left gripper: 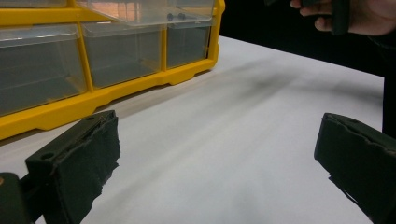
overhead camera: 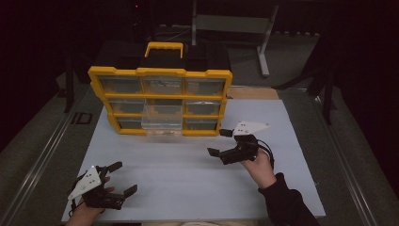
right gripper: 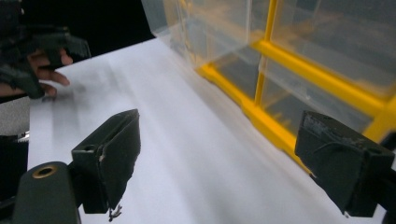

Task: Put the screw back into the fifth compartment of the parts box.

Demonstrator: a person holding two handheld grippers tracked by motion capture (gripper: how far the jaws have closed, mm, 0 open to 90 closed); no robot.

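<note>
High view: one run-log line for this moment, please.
left tongs: open, empty, near table edge | right tongs: open, empty, by yellow organizer | middle clear drawer: pulled out | white sheet: bare

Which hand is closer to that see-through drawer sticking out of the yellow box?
The right. Its hand-held gripper hangs open just beside the pulled-out clear drawer of the yellow organizer. The left hand-held gripper sits far back, near the table's front edge.

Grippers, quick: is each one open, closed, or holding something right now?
Left gripper: open, holding nothing, low over the white mat.
Right gripper: open, holding nothing, beside the yellow organizer.
</note>
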